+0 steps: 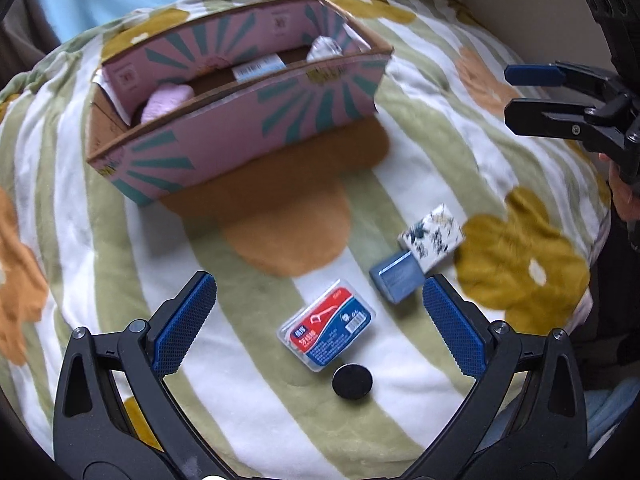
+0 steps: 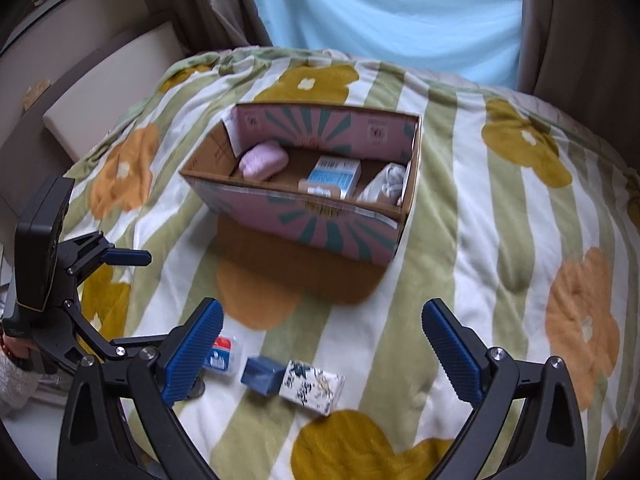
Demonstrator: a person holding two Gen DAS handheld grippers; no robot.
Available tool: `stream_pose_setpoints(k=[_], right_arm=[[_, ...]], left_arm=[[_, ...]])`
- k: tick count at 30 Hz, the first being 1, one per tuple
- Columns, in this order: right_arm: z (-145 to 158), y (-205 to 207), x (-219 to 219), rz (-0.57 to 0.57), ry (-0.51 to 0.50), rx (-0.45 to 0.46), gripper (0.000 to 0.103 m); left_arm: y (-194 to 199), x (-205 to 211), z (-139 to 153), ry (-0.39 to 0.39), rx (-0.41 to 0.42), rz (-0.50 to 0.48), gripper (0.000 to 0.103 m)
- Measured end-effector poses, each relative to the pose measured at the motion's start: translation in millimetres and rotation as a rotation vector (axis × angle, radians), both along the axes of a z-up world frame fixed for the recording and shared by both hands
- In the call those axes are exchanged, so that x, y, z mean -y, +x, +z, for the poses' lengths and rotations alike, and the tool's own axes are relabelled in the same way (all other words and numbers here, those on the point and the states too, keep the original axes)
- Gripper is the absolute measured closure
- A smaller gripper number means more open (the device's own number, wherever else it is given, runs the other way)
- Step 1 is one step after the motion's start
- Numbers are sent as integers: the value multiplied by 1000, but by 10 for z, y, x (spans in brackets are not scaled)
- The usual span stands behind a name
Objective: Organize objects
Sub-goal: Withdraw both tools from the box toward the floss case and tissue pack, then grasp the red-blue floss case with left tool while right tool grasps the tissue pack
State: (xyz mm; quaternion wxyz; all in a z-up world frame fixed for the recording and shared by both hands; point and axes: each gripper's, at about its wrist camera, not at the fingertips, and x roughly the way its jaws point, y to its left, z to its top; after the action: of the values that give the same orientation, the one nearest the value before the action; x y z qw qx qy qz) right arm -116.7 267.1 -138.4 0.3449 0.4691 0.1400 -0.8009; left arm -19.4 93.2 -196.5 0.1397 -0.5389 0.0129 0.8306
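Left tongs (image 1: pixel 319 316): matte black plastic arms with triangular cut-outs, silver round screw heads at pivots, blue pads with fine cross-hatch grip texture on inner faces. Right tongs (image 2: pixel 322 338): same build, black arms, blue textured pads, silver pivot screws. Seen side-on, each unit carries black boxy housing behind arms, small black bolts on linkage. Person's hand (image 2: pixel 16 376) partly visible at grip: white fuzzy sleeve cuff, dark red bead bracelet at wrist.

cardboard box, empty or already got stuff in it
Not empty: the cardboard box holds a pink pouch, a blue carton and a white bundle.
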Motion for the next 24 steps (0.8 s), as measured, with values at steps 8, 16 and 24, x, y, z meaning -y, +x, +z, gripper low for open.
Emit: stream_pose_setpoints(k=[8,16,24], right_arm=[[-606,246,-142,-13,42,18,4],[-1153,474,-111,62,111,-34,4],[-1413,553,4,147,166,-119,4]], left_arm=[[114,-32,-474,29,10,-31,0],[136,-108,-886,10,38,-88,9],[187,-195,-1095,-50,36,-144,14]])
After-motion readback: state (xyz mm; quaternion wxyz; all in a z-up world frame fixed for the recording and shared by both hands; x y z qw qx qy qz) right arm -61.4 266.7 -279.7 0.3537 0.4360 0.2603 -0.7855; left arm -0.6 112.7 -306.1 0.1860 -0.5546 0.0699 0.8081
